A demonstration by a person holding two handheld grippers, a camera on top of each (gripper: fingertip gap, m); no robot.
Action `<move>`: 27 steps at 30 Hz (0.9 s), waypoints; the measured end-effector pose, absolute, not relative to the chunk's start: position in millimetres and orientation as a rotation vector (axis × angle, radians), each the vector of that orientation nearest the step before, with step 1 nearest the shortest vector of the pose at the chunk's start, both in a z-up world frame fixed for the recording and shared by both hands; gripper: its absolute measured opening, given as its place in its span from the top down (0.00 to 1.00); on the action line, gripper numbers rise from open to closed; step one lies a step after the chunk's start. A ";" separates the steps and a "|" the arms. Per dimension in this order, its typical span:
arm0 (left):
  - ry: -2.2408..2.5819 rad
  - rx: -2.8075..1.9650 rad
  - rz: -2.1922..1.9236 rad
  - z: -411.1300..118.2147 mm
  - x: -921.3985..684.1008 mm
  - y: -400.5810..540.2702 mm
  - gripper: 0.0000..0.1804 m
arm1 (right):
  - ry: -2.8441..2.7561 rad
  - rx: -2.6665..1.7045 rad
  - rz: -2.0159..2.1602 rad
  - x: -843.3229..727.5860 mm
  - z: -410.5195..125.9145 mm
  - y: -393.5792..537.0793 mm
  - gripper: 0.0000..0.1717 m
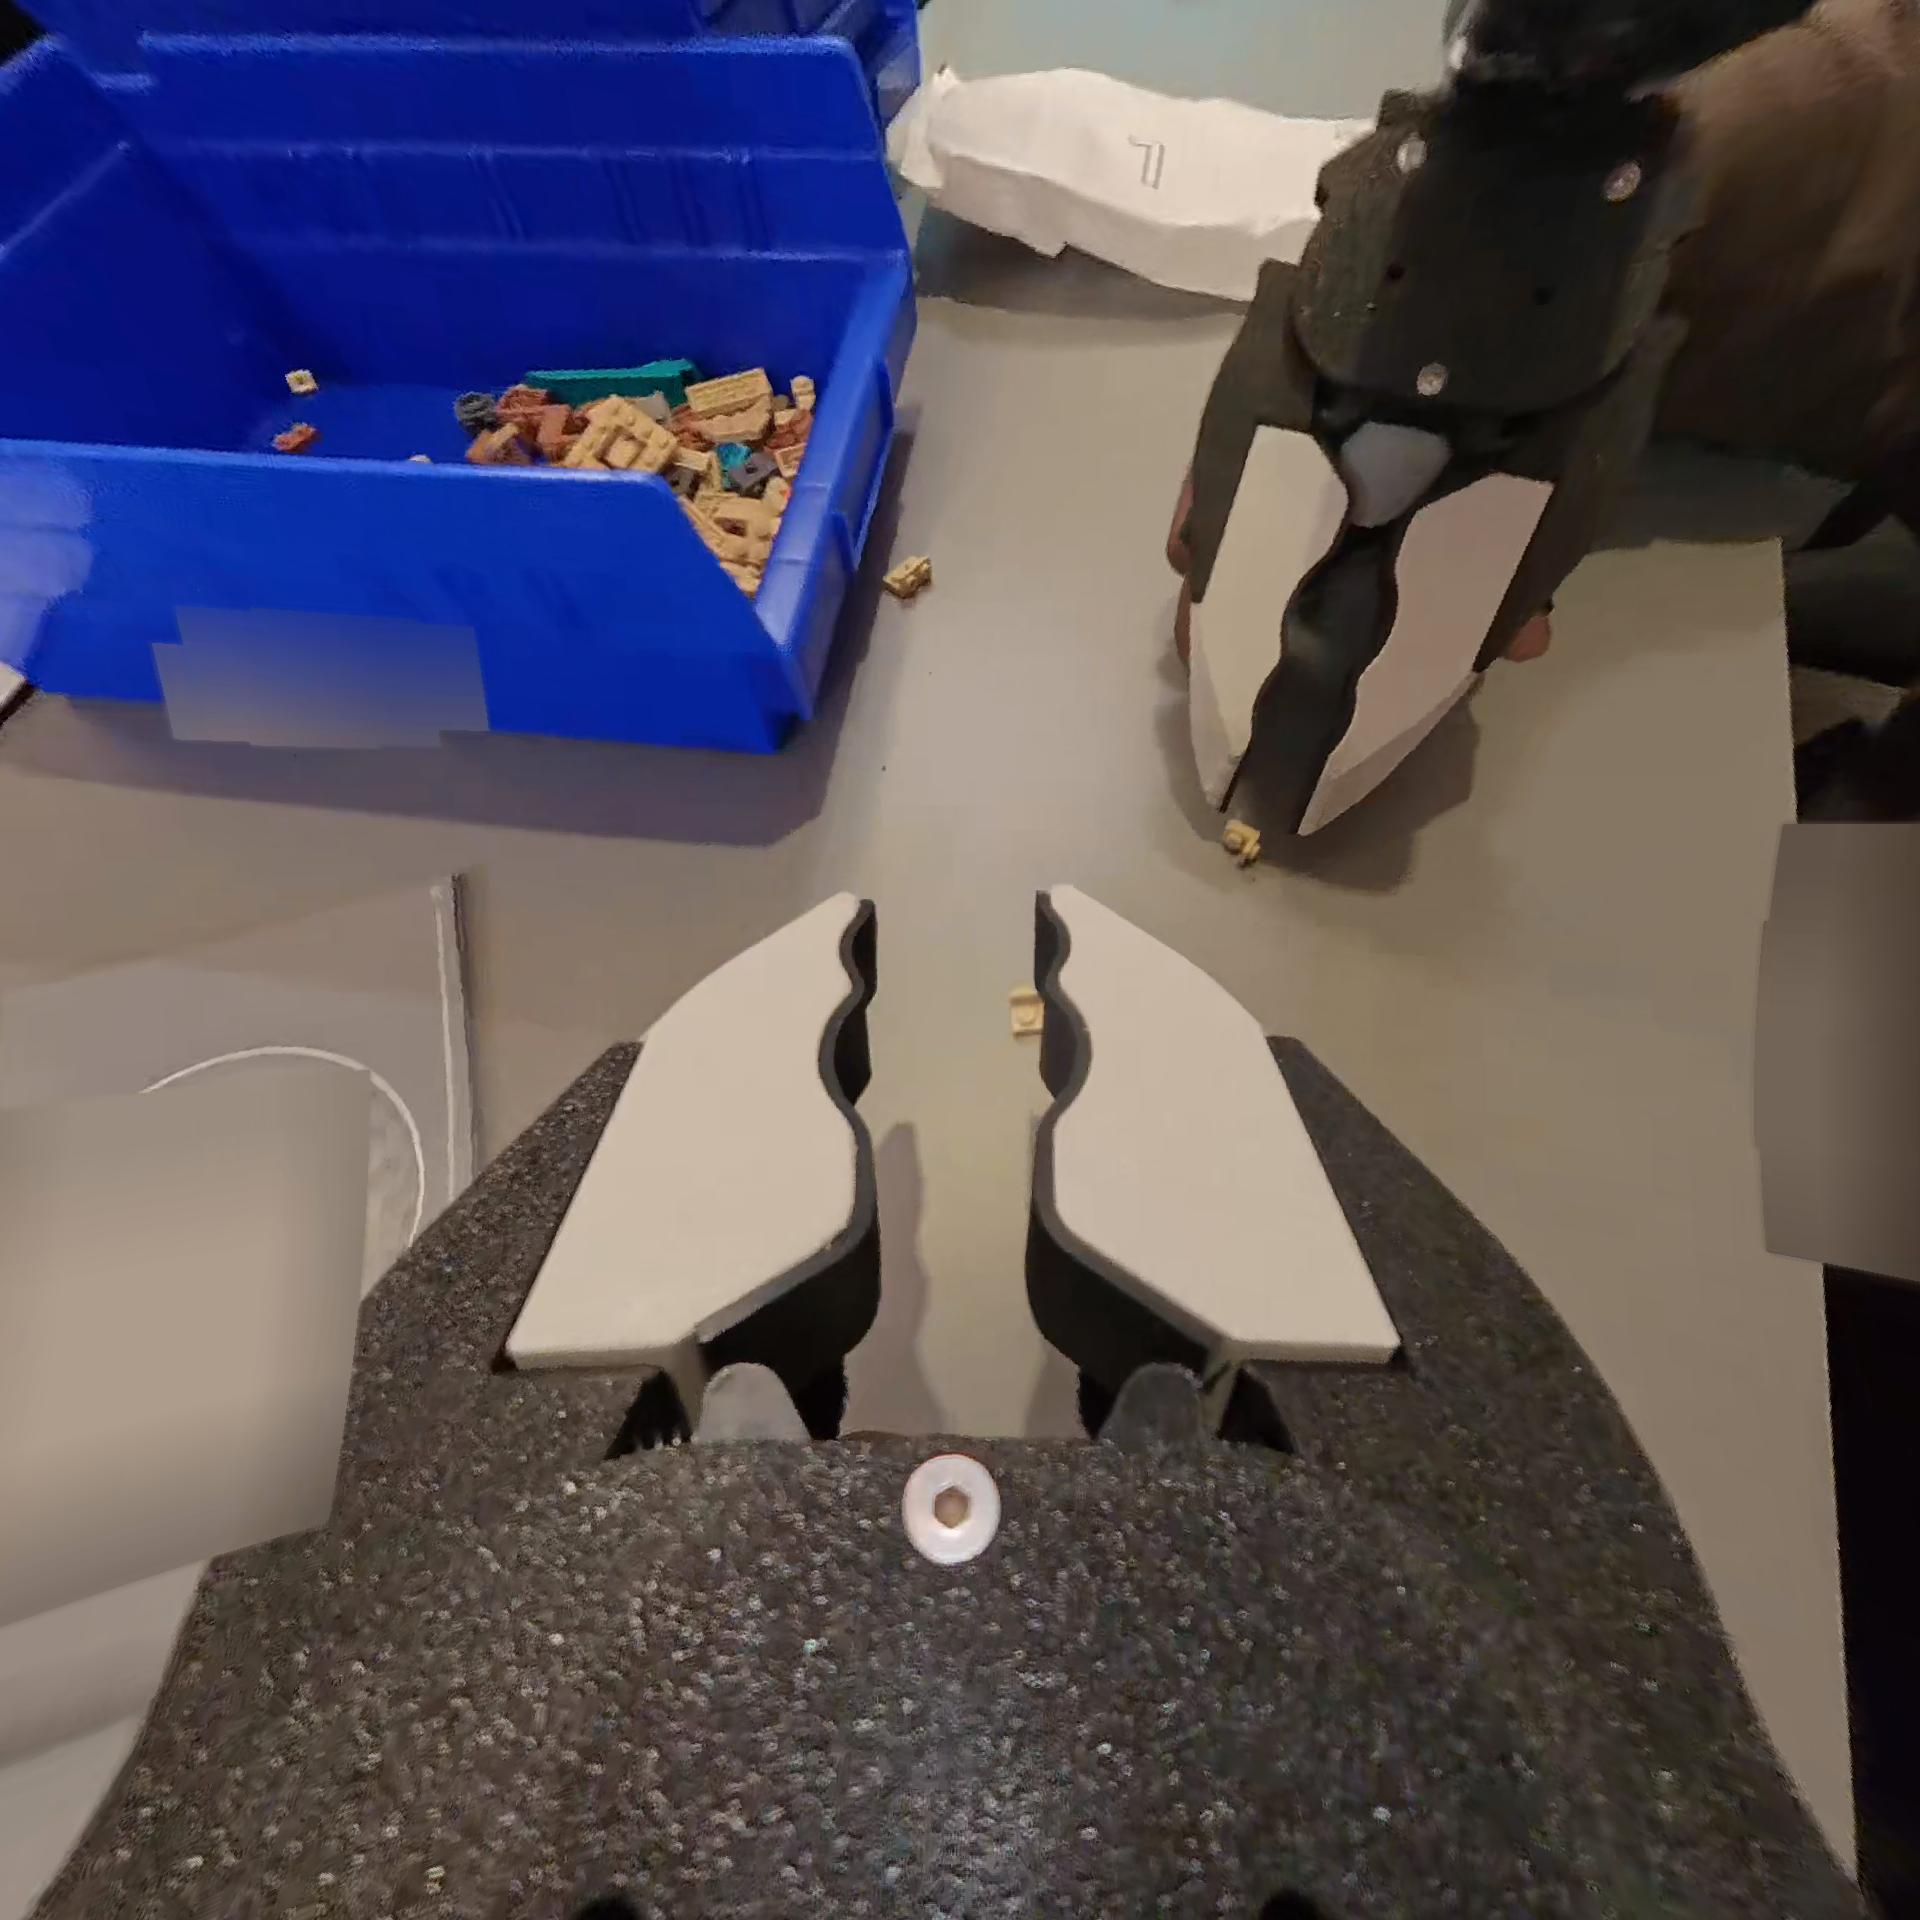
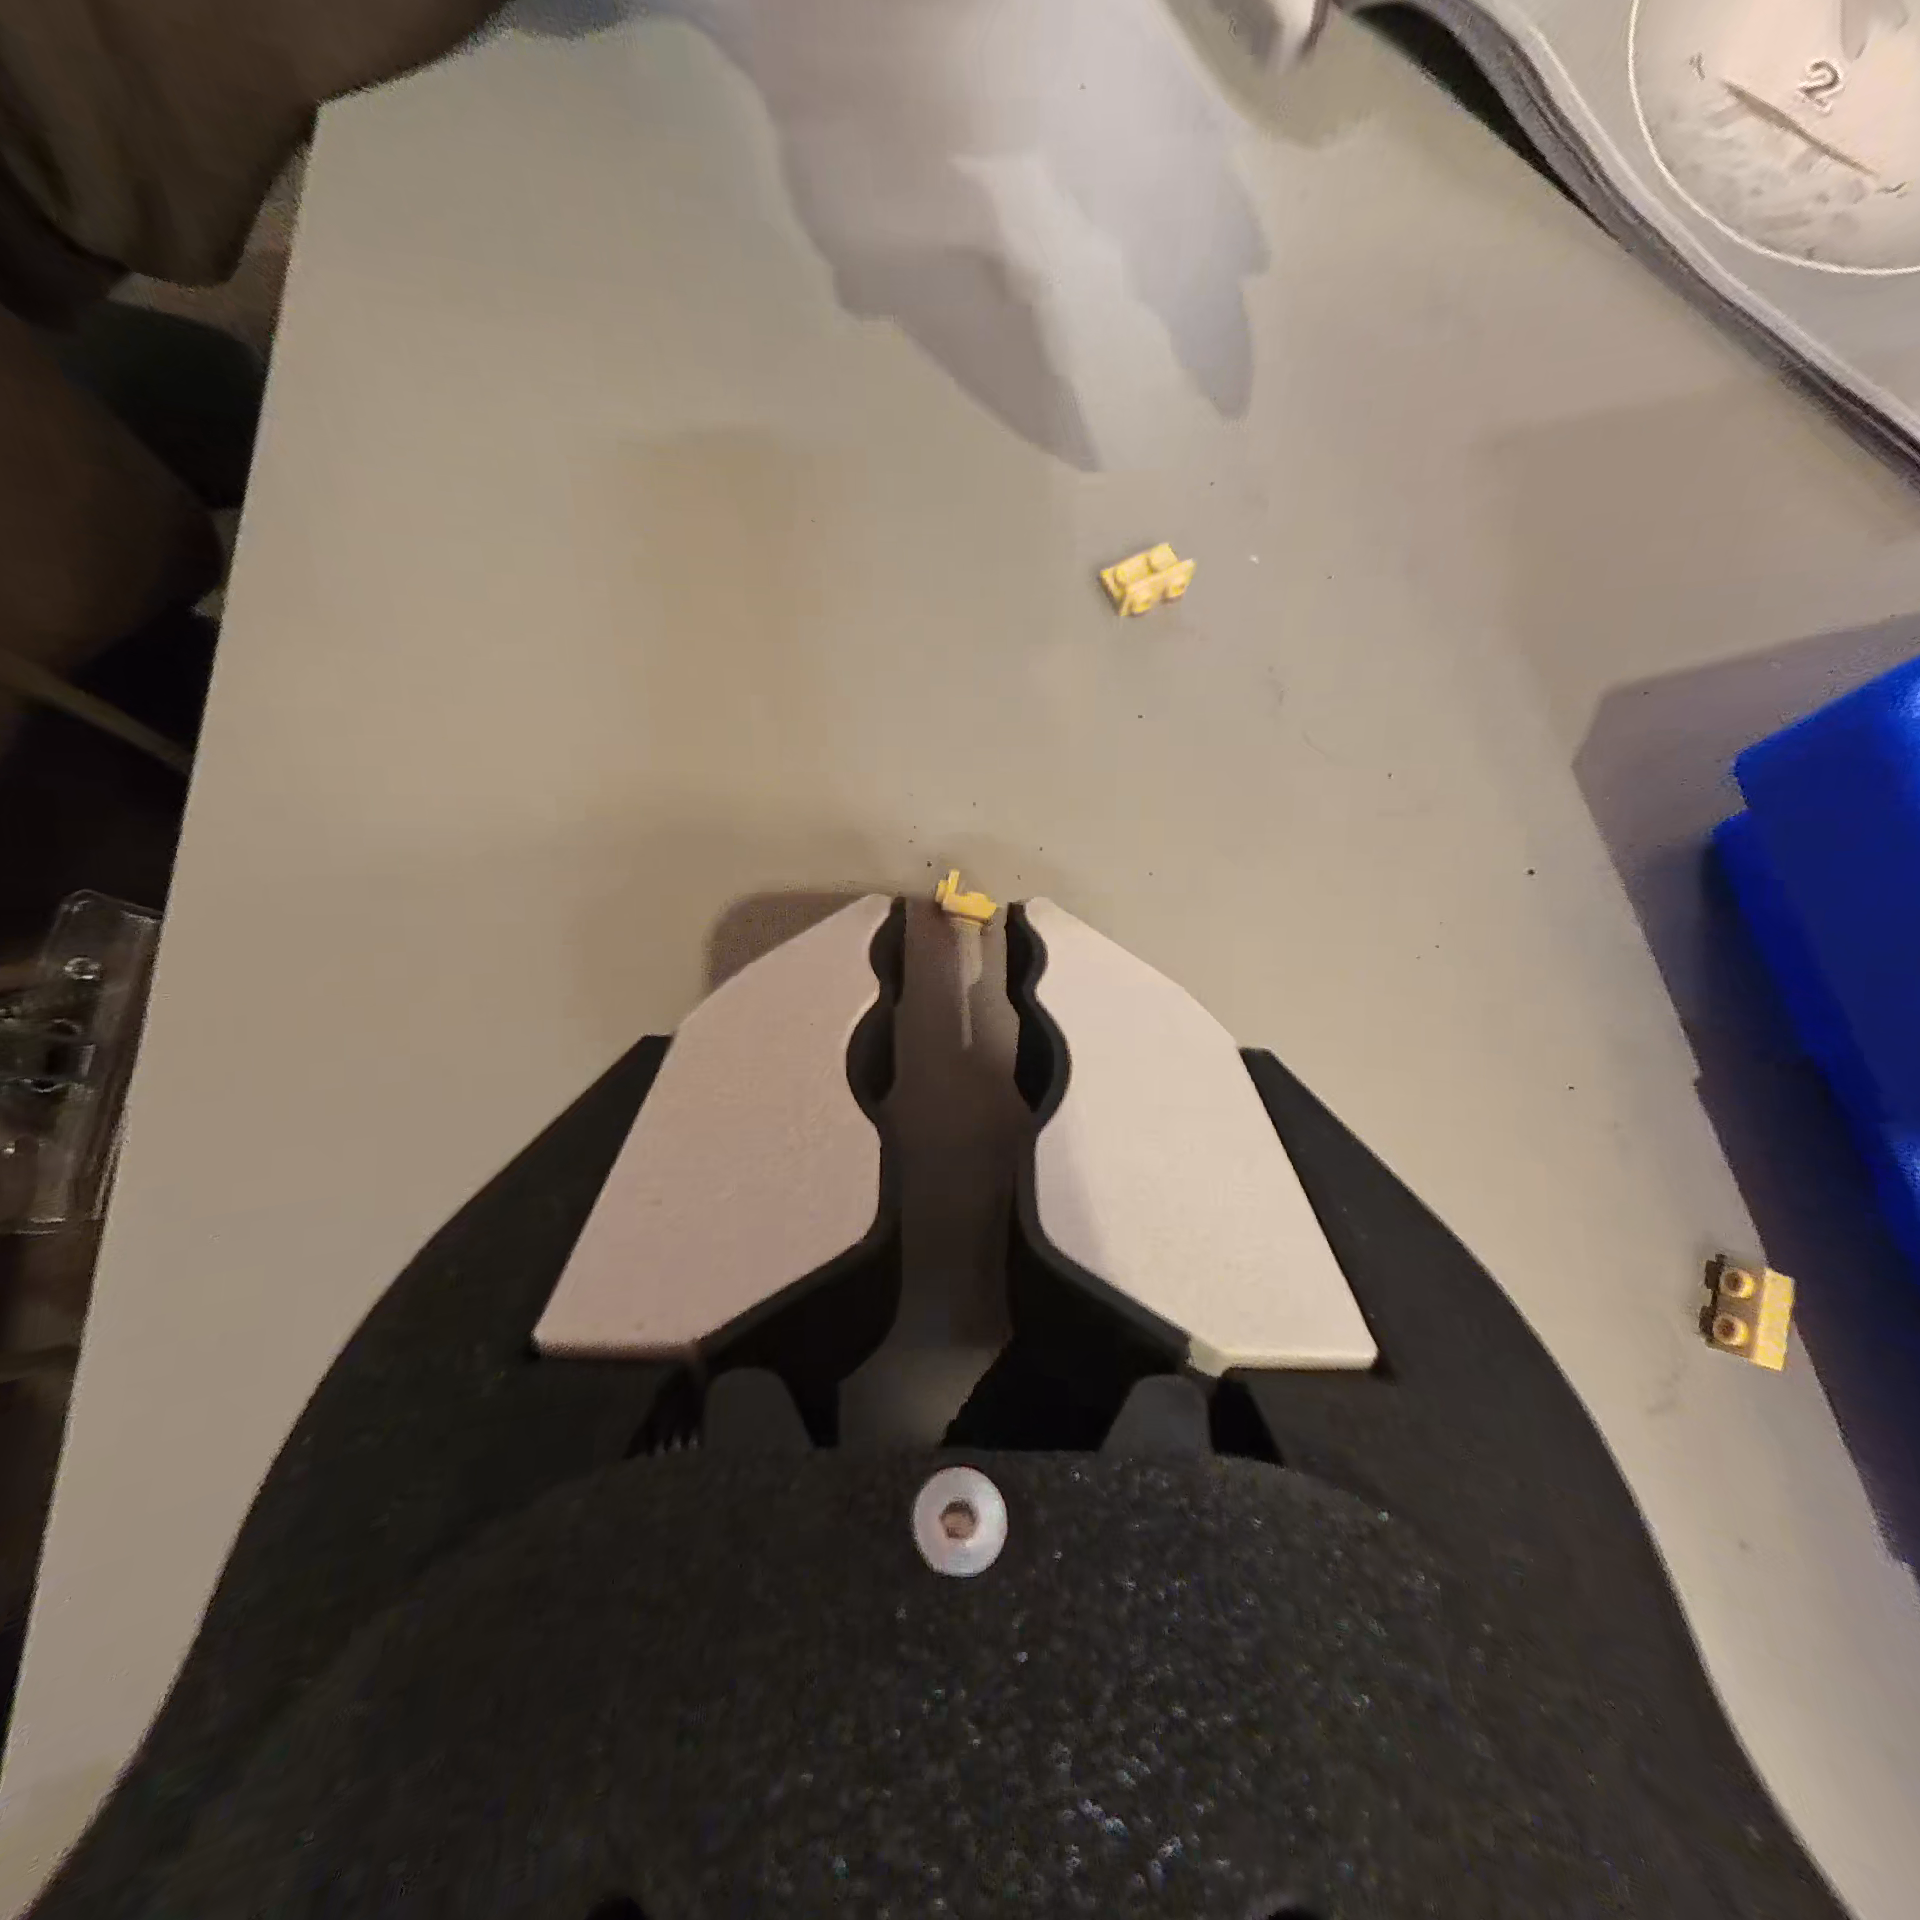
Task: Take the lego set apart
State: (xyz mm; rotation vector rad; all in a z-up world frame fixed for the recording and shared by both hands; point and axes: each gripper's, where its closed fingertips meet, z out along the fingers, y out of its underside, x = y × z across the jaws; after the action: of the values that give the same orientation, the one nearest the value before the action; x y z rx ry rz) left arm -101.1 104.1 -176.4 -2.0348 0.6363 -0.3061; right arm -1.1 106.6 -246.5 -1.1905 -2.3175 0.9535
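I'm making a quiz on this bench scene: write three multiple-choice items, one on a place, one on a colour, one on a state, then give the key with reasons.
1. Where does the pile of small bricks lie?
A. on the white paper
B. in the blue bin
C. between the right gripper's fingers

2. What colour is the small plate beside the left gripper's finger?
A. tan
B. green
C. red

3. How do the left gripper's fingers stand?
A. pressed together
B. clamped on a brick
C. apart, with bare table between them

Key: 1 B, the pile sits in the bin's right corner. 2 A, it is tan against the grey table. 3 C, a clear gap shows, and the plate lies on the table beside one finger.
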 end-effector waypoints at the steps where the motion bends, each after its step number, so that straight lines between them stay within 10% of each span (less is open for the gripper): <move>1: 0.607 -2.014 -0.311 -171.6 -106.0 101.4 0.84 | -2.312 -1.198 0.932 -1.7 -247.8 107.1 0.89; 14: 0.131 -1.115 -0.616 10.1 -201.5 5.5 0.85 | -2.193 -1.275 0.899 3.6 -243.8 115.5 0.87; 27: 0.677 -2.207 -0.294 -222.3 -82.0 93.7 0.79 | -2.159 -1.328 0.810 -2.6 -249.5 117.9 0.79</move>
State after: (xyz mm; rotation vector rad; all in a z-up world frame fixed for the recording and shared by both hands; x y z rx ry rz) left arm -82.0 93.7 -222.3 -2.2073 0.6766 -0.2938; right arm -2.6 117.9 -249.5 -1.3276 -2.1585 0.8103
